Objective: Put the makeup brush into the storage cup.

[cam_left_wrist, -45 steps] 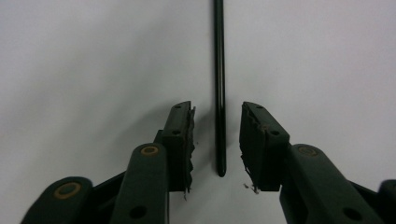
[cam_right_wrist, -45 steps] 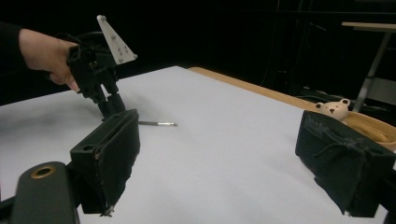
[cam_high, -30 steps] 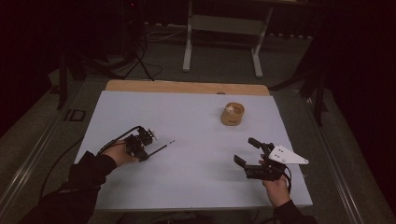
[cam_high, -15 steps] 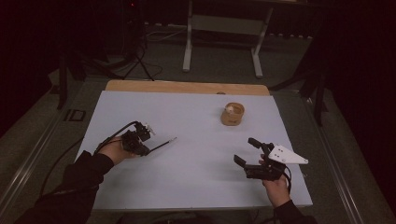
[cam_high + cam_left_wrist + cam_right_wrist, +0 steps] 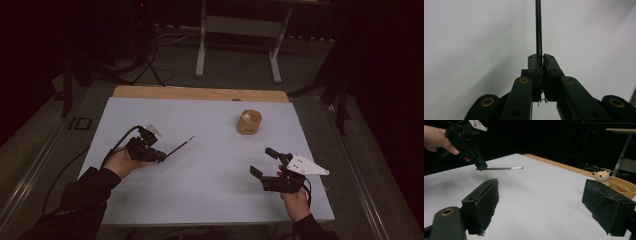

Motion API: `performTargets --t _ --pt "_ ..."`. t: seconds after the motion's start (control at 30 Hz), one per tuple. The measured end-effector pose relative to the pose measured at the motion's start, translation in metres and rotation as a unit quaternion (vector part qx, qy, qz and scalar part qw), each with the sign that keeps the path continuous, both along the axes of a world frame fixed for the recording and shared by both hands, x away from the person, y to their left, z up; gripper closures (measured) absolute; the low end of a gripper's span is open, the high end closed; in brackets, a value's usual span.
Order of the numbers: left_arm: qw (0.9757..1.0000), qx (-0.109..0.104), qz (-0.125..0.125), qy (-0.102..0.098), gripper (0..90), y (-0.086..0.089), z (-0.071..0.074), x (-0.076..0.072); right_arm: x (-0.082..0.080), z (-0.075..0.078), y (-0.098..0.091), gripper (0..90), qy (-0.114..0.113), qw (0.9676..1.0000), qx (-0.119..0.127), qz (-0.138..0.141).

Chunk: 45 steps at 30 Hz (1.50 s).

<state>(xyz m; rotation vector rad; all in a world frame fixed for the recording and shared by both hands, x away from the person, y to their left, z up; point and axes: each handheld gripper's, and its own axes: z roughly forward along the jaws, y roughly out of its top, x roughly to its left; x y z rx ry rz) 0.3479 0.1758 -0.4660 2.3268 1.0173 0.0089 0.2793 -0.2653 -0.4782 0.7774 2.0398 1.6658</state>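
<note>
- High view: the left claw [image 5: 161, 156] sits over the left part of the white tabletop [image 5: 210, 200], held in a hand [image 5: 120, 162] that comes in from the near left. Its jaws are pinched tight on the near end of a thin dark rod [image 5: 181, 145]. The rod slants away to the far right, with a pale tip at its free end.
- High view: the right claw [image 5: 263, 164] is over the near right part of the tabletop, well apart from the rod. Its jaws stand wide with nothing between them, and a grey plate [image 5: 306, 165] sits on top of it.
- High view: a round wooden bowl [image 5: 249, 122] stands on the far right part of the tabletop, apart from both claws, with something small and pale inside.
- Left gripper view: the left claw [image 5: 541, 60] has its pads closed on the rod [image 5: 538, 27], which runs straight away from the jaws and out of the top edge, over the white tabletop [image 5: 474, 37].
- Right gripper view: the right claw [image 5: 546, 197] gapes wide, and only bare tabletop [image 5: 536, 195] lies between its jaws.
- Right gripper view: at the far left, the left claw [image 5: 481, 166] holds the rod [image 5: 502, 168] level, clear above the surface.
- Right gripper view: at the right, a small bear figure [image 5: 601, 176] sits in the bowl [image 5: 621, 187].
</note>
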Motion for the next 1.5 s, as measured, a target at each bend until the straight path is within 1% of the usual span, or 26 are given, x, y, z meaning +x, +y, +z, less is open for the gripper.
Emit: performTargets --t 0.1,0.13,0.2,0.3,0.4,0.47,0.5,0.53,0.63,0.67,0.7,0.77,0.9,0.93,1.0,1.03,1.1,1.17,1.2,1.23,1.27,1.3,1.33,1.37,1.47,1.5 --pt "0.9993 -0.034 0.014 -0.006 85.7 0.002 0.0 -0.002 0.0 0.0 0.001 13.7 0.001 1.0 -0.001 0.001" --pt "0.9984 -0.052 0.018 -0.008 85.7 0.003 0.0 -0.003 0.0 0.0 0.001 13.7 0.001 1.0 0.0 0.001" --pt "0.9972 -0.07 0.024 -0.013 85.7 0.003 0.0 -0.006 0.0 0.0 0.001 13.7 0.001 1.0 -0.001 0.001" --pt "0.9943 -0.102 0.029 -0.015 85.7 0.003 -0.001 -0.009 0.0 0.001 0.002 13.7 0.003 1.0 0.002 -0.003" --pt "0.9895 -0.138 0.037 -0.02 85.7 0.002 -0.003 -0.013 -0.001 0.003 0.001 14.8 0.018 0.9998 0.009 -0.003" --pt "0.9895 -0.138 0.037 -0.02 85.7 0.002 -0.003 -0.013 -0.001 0.004 0.002 14.8 0.021 0.9997 0.011 -0.005" --pt "0.9857 -0.164 0.036 -0.016 85.7 0.002 -0.005 -0.015 -0.002 0.007 0.003 15.1 0.022 0.9996 0.013 -0.011" --pt "0.9841 -0.173 0.037 -0.019 85.7 0.001 -0.006 -0.017 -0.002 0.009 0.004 15.1 0.02 0.9996 0.01 -0.018" --pt "0.9824 -0.183 0.031 -0.015 85.6 -0.002 -0.01 -0.021 -0.003 0.012 0.004 15.1 0.023 0.9995 0.011 -0.021" --pt "0.9803 -0.195 0.029 -0.013 85.6 -0.003 -0.013 -0.022 -0.004 0.014 0.004 15.1 0.025 0.9991 0.019 -0.028" --pt "0.9803 -0.195 0.029 -0.013 85.6 -0.003 -0.013 -0.022 -0.004 0.015 0.004 15.1 0.029 0.999 0.022 -0.026" --pt "0.9781 -0.206 0.027 -0.009 85.7 -0.003 -0.017 -0.023 -0.003 0.016 0.004 15.1 0.029 0.9989 0.019 -0.03" --pt "0.9758 -0.217 0.019 -0.022 85.7 -0.006 -0.02 -0.027 -0.001 0.018 0.006 14.3 0.039 0.9983 0.028 -0.034" --pt "0.9756 -0.218 0.017 -0.018 85.7 -0.007 -0.021 -0.028 0.001 0.02 0.009 14.0 0.051 0.9975 0.041 -0.024" --pt "0.9745 -0.222 0.019 -0.02 85.7 -0.009 -0.022 -0.029 0.003 0.022 0.012 13.6 0.061 0.9968 0.047 -0.019" --pt "0.9722 -0.233 0.021 -0.014 85.7 -0.011 -0.024 -0.03 0.004 0.023 0.014 13.4 0.064 0.9965 0.051 -0.016" --pt "0.972 -0.234 0.02 -0.008 85.7 -0.012 -0.025 -0.03 0.005 0.024 0.016 13.1 0.069 0.9962 0.049 -0.019" --pt "0.9702 -0.241 0.018 -0.014 85.7 -0.014 -0.028 -0.031 0.008 0.026 0.02 12.6 0.079 0.9957 0.048 -0.012" --pt "0.9658 -0.258 0.011 -0.015 85.7 -0.016 -0.029 -0.032 0.011 0.027 0.023 11.3 0.1 0.9937 0.05 -0.012" --pt "0.9658 -0.258 0.011 -0.015 85.7 -0.016 -0.029 -0.032 0.011 0.027 0.023 11.3 0.1 0.9937 0.05 -0.012" --pt "0.9655 -0.26 0.013 -0.018 85.7 -0.017 -0.03 -0.033 0.014 0.029 0.027 11.3 0.121 0.9912 0.051 -0.019" --pt "0.9622 -0.271 0.009 -0.022 85.7 -0.018 -0.031 -0.034 0.016 0.03 0.028 11.3 0.126 0.9902 0.057 -0.022" --pt "0.9622 -0.271 0.009 -0.022 85.7 -0.018 -0.031 -0.034 0.018 0.031 0.03 11.3 0.132 0.989 0.064 -0.018" --pt "0.9594 -0.281 0.003 -0.025 85.7 -0.02 -0.033 -0.035 0.02 0.032 0.031 11.3 0.132 0.9886 0.068 -0.024" --pt "0.9593 -0.28 0.004 -0.032 85.7 -0.021 -0.033 -0.036 0.023 0.036 0.036 11.2 0.137 0.9874 0.075 -0.022" --pt "0.9559 -0.292 0.007 -0.031 85.7 -0.022 -0.036 -0.037 0.026 0.039 0.042 11.3 0.141 0.9867 0.079 -0.017"
